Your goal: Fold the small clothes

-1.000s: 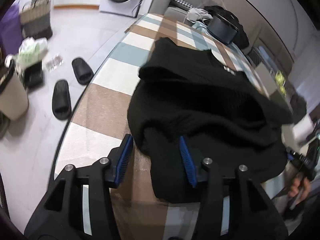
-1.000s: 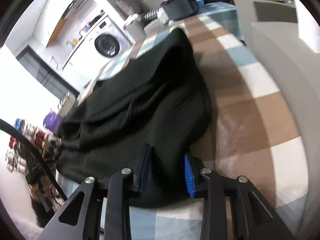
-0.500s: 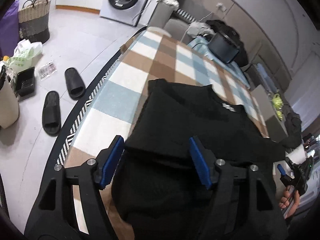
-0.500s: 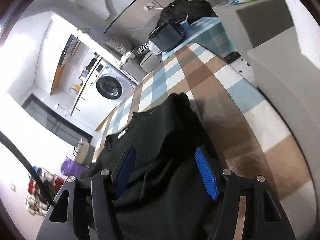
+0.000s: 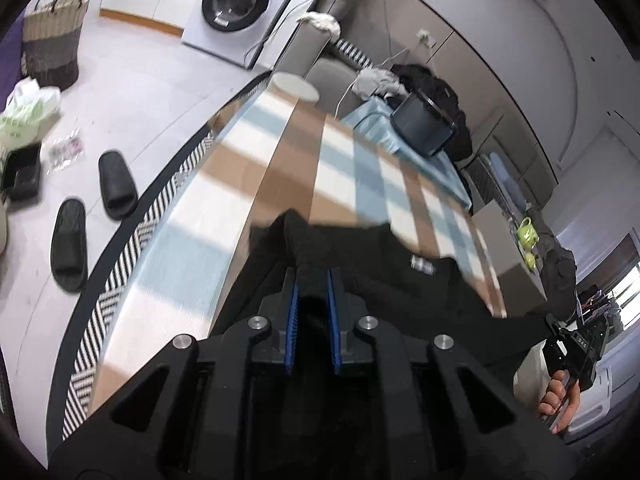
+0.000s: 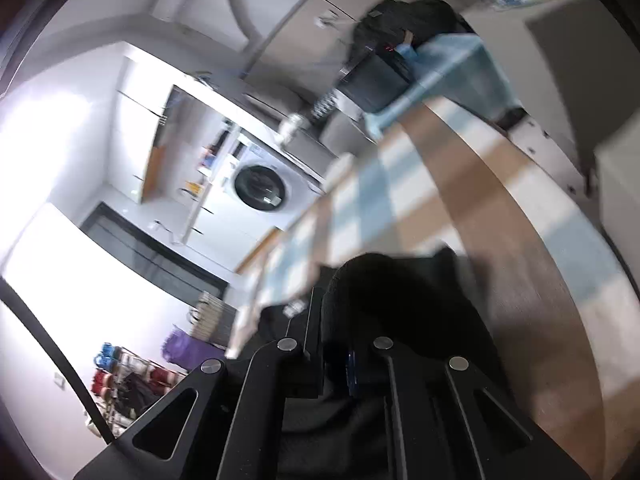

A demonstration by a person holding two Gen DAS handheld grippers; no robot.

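Observation:
A black knit garment (image 5: 400,276) lies bunched at the near end of a table with a brown, blue and white checked cloth (image 5: 328,160). My left gripper (image 5: 312,280) is shut on a fold of the garment, with fabric bulging between the blue pads. In the right wrist view my right gripper (image 6: 332,320) is shut on another bunch of the same garment (image 6: 400,292), which covers its fingertips. The right gripper and the hand holding it also show in the left wrist view (image 5: 576,344) at the right edge.
A dark bin (image 5: 424,124) and other clothes sit at the table's far end. A washing machine (image 5: 240,4) stands behind. Two black slippers (image 5: 116,184), a woven basket (image 5: 52,44) and bags lie on the floor left of the table.
Both grippers were open over the garment half a second ago and have closed on folds of it. Both views have tilted up and the garment looks drawn toward the near end.

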